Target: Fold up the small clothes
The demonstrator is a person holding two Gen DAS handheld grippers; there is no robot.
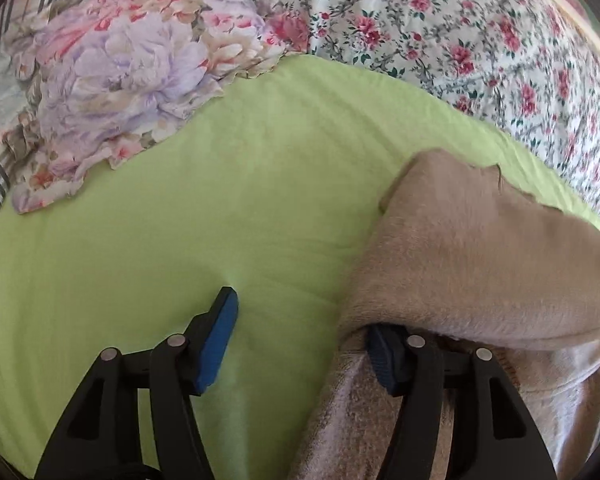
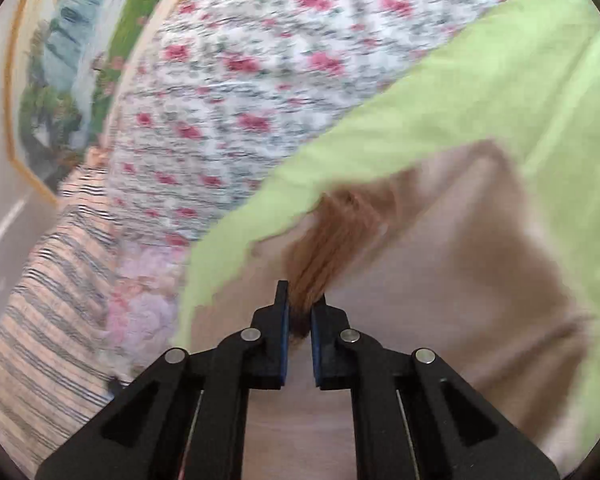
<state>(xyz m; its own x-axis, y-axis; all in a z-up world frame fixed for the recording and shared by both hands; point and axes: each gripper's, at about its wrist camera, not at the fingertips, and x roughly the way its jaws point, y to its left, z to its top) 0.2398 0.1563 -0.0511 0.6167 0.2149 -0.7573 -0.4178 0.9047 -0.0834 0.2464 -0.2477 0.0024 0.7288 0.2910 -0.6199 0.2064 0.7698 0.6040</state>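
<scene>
A beige fleece garment (image 1: 480,256) lies on the lime-green sheet (image 1: 220,184), at the right of the left wrist view. My left gripper (image 1: 300,328) is open; its left finger is over the bare sheet and its right finger is under a raised fold of the garment. In the right wrist view the same garment (image 2: 440,248) spreads ahead and to the right. My right gripper (image 2: 299,312) is shut on a bunched edge of the garment, which rises between the blue pads (image 2: 285,332). This view is motion-blurred.
A crumpled pastel floral cloth (image 1: 132,80) lies at the far left on the green sheet. A rose-print quilt (image 1: 460,32) runs along the back. A striped blanket (image 2: 48,292) and a framed picture (image 2: 68,60) are at the left of the right wrist view.
</scene>
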